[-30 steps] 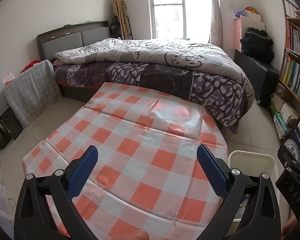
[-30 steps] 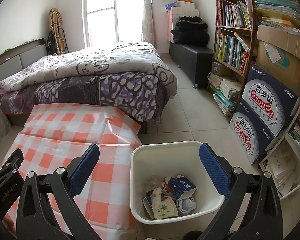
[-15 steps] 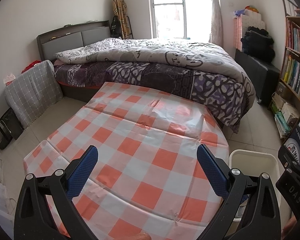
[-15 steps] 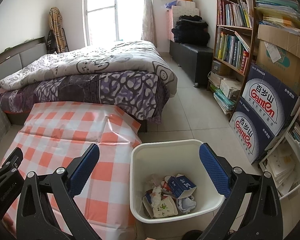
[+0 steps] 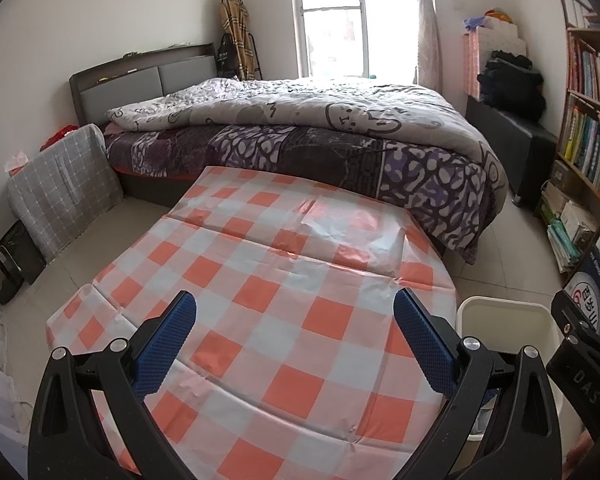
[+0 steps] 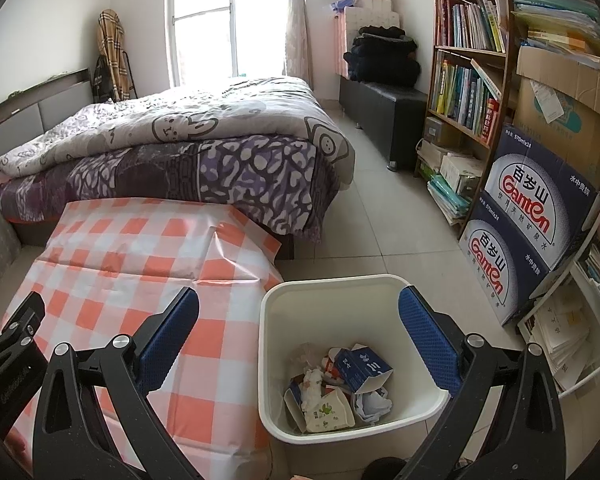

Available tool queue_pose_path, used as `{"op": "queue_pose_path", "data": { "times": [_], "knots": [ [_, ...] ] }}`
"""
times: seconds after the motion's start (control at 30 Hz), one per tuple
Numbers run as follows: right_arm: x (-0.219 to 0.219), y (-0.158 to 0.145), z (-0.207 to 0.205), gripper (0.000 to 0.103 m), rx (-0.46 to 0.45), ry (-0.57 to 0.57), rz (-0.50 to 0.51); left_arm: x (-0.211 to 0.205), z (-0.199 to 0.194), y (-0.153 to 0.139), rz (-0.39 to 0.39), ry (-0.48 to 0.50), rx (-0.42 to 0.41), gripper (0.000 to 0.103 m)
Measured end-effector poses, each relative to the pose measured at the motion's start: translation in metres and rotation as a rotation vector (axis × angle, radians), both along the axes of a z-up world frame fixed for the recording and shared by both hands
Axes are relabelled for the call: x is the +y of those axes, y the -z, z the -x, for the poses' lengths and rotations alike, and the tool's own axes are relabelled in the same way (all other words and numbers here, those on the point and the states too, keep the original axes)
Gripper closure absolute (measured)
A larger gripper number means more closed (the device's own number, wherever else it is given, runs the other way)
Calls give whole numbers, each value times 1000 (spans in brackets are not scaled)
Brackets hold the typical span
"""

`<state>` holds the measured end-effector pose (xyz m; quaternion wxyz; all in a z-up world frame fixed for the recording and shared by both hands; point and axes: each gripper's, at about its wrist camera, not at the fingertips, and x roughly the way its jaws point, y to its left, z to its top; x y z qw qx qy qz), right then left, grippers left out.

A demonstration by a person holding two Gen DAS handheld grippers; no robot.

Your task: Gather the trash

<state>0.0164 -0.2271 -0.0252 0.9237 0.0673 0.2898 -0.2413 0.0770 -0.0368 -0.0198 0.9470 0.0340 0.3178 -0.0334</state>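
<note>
A white waste bin (image 6: pixel 278 344) stands on the floor right of the checked table (image 6: pixel 112 248). Inside it lie a blue carton (image 6: pixel 366 366), crumpled paper and wrappers. My right gripper (image 6: pixel 299 306) hangs open above the bin's left half, nothing between its blue pads. My left gripper (image 5: pixel 295 312) is open over the orange-and-white checked tablecloth (image 5: pixel 260 320), which carries nothing. The bin's rim (image 5: pixel 504 306) shows at the lower right of the left wrist view, beside the right gripper's black body (image 5: pixel 580 364).
A bed (image 5: pixel 300 136) with a purple and grey quilt lies beyond the table. A bookshelf (image 6: pixel 472 60), stacked water boxes (image 6: pixel 536 216) and a black bench (image 6: pixel 384 108) line the right wall. Tiled floor (image 6: pixel 380 220) runs between bed and shelf. A grey covered item (image 5: pixel 60 184) stands left.
Both views have shifted slightly, as if the grippers drew back a little. Both stay open and nothing was picked up or dropped.
</note>
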Motion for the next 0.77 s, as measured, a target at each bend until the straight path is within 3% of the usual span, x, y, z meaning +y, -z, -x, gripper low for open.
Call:
{"op": "queue_pose_path", "data": {
  "times": [0.37, 0.77],
  "knots": [
    [-2, -1, -3, 7, 1, -2, -1, 21, 5, 2, 13, 29, -18, 10],
    [1, 4, 3, 7, 6, -8, -4, 9, -2, -2, -6, 4, 19, 7]
  ]
}}
